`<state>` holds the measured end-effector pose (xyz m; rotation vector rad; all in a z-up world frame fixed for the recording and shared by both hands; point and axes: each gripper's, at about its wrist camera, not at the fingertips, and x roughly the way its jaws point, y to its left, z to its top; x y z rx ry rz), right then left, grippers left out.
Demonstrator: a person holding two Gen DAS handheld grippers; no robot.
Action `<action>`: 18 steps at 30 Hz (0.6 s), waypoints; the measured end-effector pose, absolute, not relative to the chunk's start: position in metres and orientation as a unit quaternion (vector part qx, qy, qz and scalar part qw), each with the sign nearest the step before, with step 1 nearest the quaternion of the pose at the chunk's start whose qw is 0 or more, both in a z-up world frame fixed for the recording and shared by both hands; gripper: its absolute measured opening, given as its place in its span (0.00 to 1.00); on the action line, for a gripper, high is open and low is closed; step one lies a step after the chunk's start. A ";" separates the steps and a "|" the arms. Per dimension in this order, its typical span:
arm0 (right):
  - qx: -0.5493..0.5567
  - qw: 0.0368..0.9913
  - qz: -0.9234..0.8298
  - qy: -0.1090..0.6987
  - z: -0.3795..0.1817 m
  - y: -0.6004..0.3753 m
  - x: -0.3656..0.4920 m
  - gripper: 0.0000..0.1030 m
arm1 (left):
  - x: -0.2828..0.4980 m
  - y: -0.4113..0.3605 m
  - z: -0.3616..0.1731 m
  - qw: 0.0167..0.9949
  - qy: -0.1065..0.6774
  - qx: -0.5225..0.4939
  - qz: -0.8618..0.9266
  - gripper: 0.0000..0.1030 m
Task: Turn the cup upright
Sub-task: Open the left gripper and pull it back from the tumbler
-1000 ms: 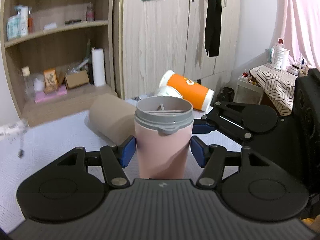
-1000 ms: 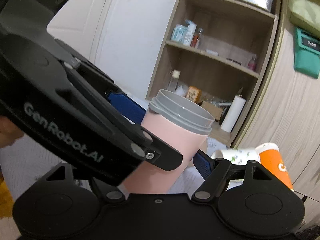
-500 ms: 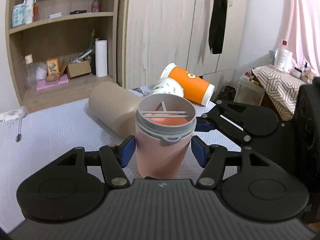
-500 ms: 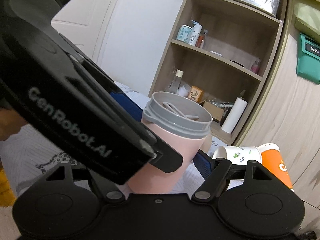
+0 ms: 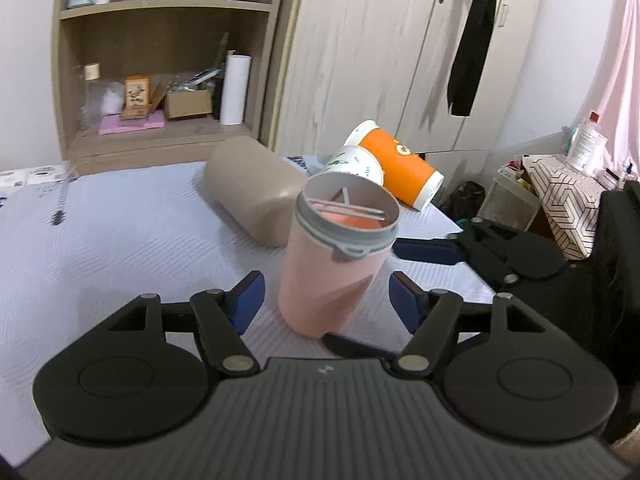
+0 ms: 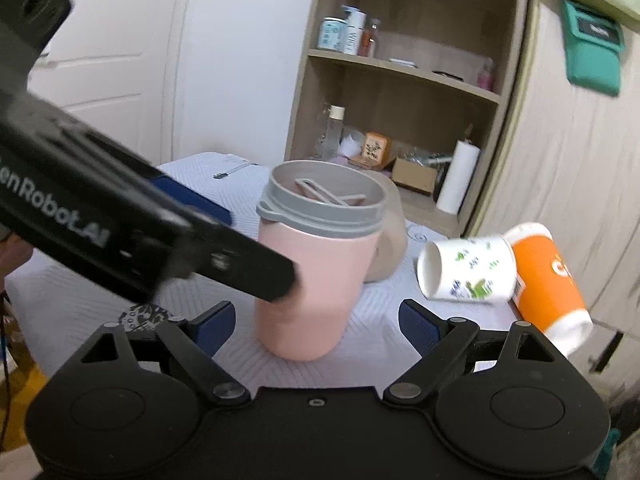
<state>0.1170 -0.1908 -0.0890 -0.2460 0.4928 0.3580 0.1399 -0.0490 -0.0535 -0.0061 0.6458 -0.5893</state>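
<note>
The smooth matte pink plastic cup with the grey ribbed collar (image 5: 334, 268) stands mouth-up on the white quilted cloth of the table (image 5: 120, 248), grey crossbars showing inside its round opening and a small grey tab jutting from the rim. In the left wrist view it seems to lean a little, though the fisheye may exaggerate that. The left gripper (image 5: 326, 296) is spread wide, its blue rubbery pads (image 5: 248, 298) clear of the cup on both sides. The right gripper (image 6: 316, 322) is likewise spread, its pads apart from the cup's walls. Behind the cup lies a tan cylindrical tumbler on its side (image 5: 252, 194); further right, a white paper cup printed with green leaves (image 6: 468, 268) and an orange paper cup with white rims (image 6: 546, 280) lie tipped over, touching each other
</note>
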 end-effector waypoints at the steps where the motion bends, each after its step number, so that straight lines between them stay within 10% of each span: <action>1: -0.115 0.946 0.174 0.248 -0.087 -0.194 0.114 0.89 | 0.136 -0.047 -0.051 0.906 0.313 -0.002 -0.285 0.66; 18: -0.074 0.960 0.123 0.239 -0.025 -0.208 0.044 0.89 | 0.063 -0.031 0.007 0.931 0.294 0.024 -0.214 0.73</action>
